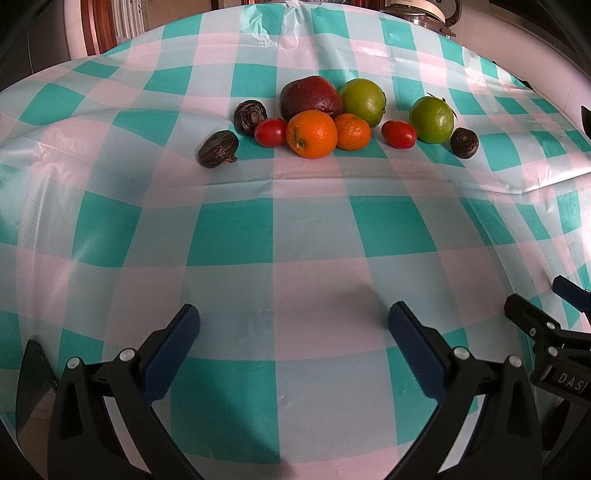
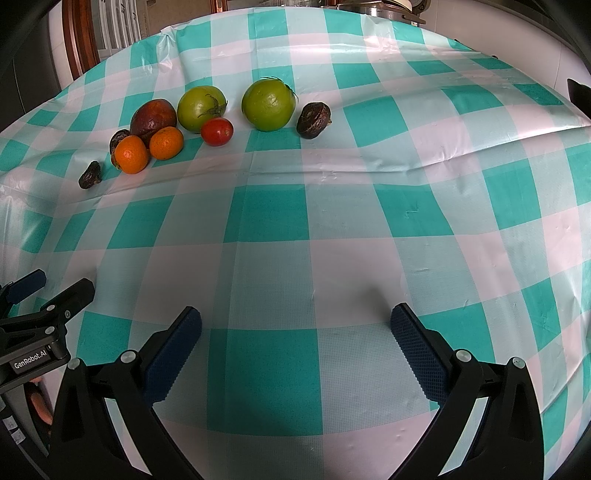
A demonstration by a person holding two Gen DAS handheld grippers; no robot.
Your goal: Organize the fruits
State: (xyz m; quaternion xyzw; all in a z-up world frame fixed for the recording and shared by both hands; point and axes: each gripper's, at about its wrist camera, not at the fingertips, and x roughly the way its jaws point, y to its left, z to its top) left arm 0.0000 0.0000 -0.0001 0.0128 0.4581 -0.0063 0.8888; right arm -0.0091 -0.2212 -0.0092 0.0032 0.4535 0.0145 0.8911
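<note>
Fruits lie in a loose row on the checked tablecloth [image 1: 295,236]. In the left wrist view: a dark red apple [image 1: 309,96], two green tomatoes [image 1: 364,100] [image 1: 431,119], two oranges [image 1: 312,133] [image 1: 352,131], two small red tomatoes [image 1: 270,132] [image 1: 399,134], and three dark brown wrinkled fruits [image 1: 218,148] [image 1: 250,116] [image 1: 464,142]. My left gripper [image 1: 293,332] is open and empty, well short of the row. My right gripper [image 2: 295,332] is open and empty, also well short; it shows at the left wrist view's right edge [image 1: 546,314]. The right wrist view shows the apple [image 2: 153,116] and oranges [image 2: 131,154] at the left.
The tablecloth [image 2: 332,240] has creases and a fold line in front of the fruits. A metal pot and appliance [image 1: 421,11] stand at the far edge of the table. A wooden door frame [image 1: 96,29] is at the back left.
</note>
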